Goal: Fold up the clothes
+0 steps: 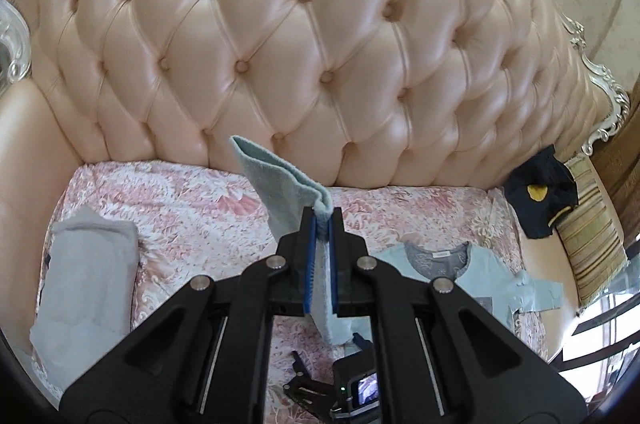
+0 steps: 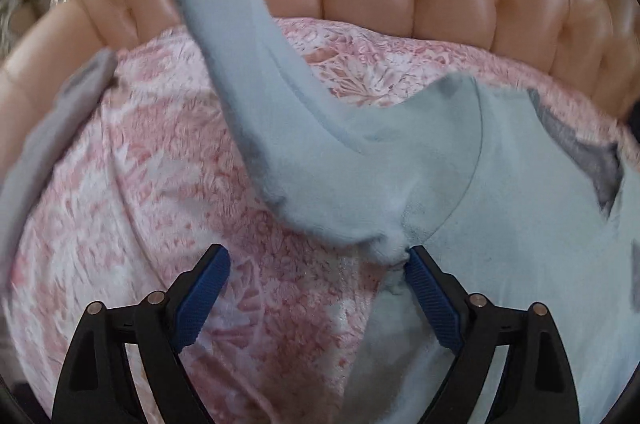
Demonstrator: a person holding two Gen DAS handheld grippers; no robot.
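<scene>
The left gripper (image 1: 322, 220) pinches the pale blue shirt's (image 1: 472, 272) sleeve (image 1: 276, 179), lifted above the pink quilt (image 1: 192, 216). The right gripper (image 2: 316, 264) is spread wide beside its armpit. A grey folded garment (image 1: 84, 280) lies left, a black cap (image 1: 540, 195) right; the neck label is unreadable.

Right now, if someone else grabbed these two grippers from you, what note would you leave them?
Left gripper: shut on the sleeve of the light blue shirt, lifted over the pink sofa cover.
Right gripper: open, holding nothing, at the shirt's armpit.
Shirt body lies flat on the cover, neckline toward the tufted backrest.
Done: a grey garment lies folded at the left.
Left: fold this shirt; a black garment waits at the right.
</scene>
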